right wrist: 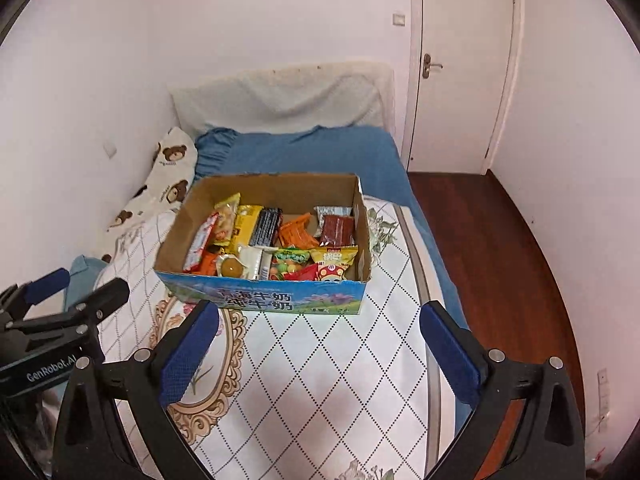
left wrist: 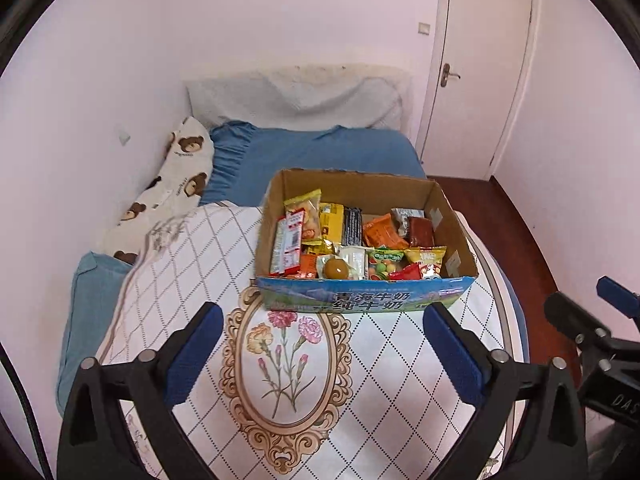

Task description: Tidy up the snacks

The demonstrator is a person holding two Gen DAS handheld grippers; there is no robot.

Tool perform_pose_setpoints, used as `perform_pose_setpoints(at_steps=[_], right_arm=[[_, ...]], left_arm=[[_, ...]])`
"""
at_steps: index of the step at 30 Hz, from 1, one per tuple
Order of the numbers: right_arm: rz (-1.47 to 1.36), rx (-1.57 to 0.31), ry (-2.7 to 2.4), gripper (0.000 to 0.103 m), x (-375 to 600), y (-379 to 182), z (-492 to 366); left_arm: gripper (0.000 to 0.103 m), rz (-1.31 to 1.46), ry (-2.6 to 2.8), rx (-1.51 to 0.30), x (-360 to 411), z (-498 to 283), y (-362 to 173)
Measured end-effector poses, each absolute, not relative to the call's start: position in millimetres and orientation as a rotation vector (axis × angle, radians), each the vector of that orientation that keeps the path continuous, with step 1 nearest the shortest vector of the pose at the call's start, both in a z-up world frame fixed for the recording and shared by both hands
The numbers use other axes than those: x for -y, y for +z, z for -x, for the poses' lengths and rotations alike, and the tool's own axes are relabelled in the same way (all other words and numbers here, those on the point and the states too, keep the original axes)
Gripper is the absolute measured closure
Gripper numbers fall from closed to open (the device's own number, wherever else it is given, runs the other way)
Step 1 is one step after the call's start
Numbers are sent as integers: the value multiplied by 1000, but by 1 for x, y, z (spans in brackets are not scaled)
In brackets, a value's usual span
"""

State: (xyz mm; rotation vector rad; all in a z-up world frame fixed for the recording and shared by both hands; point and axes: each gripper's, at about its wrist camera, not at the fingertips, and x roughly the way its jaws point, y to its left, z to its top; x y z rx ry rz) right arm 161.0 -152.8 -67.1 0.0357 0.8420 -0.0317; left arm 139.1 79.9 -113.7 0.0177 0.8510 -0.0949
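Two grippers, left gripper [left wrist: 322, 320] and right gripper [right wrist: 319, 320], are hanging wide apart, empty.
I am seeing the snack box [left wrist: 360, 300] sitting on the quilt [left wrist: 384, 360]; only the right view is showing the wall socket [right wrist: 603, 378].

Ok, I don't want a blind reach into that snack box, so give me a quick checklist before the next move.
1. Left gripper open and holding nothing: ok.
2. Right gripper open and holding nothing: ok.
3. Cardboard box upright on the bed cover, top open: ok.
4. Snacks all inside the box: ok.
5. Both grippers short of the box, path unobstructed: ok.
6. What lies under the top snacks: cannot tell.
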Motion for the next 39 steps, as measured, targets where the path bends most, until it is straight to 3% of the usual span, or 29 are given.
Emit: perform_pose_setpoints(at_steps=[18,39], right_arm=[[1,-728,-22,0,140,-21,-95],[-45,-720,-91,0,171,-78,-175]], left_arm=[[0,-17,-82,-750,-91,-77,-74],[0,-49,-29,-812,-73,-171,-139]])
